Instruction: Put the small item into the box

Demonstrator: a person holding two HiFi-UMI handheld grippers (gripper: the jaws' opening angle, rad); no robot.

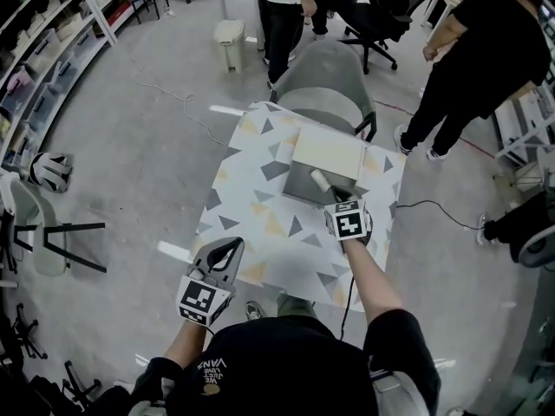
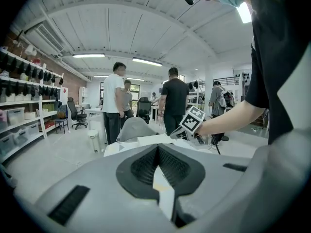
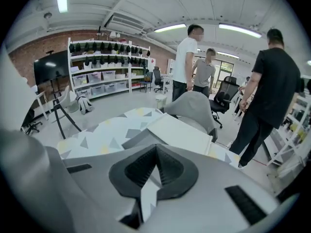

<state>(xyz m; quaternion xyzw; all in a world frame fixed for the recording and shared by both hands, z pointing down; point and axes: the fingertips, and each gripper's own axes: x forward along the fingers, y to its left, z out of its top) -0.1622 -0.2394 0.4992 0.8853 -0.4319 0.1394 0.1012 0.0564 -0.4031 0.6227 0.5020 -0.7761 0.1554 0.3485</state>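
Only the head view shows the small white cylinder in the open box, just past the right tongs, pressed together empty like the left tongs.

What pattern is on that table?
The table is white with grey and yellow triangles; head view.

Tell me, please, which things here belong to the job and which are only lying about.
Job: open box, patterned table, right gripper, shut and empty. The small item is not visible.

Lying about: grey chair, white bin, black office chair, idle left gripper.
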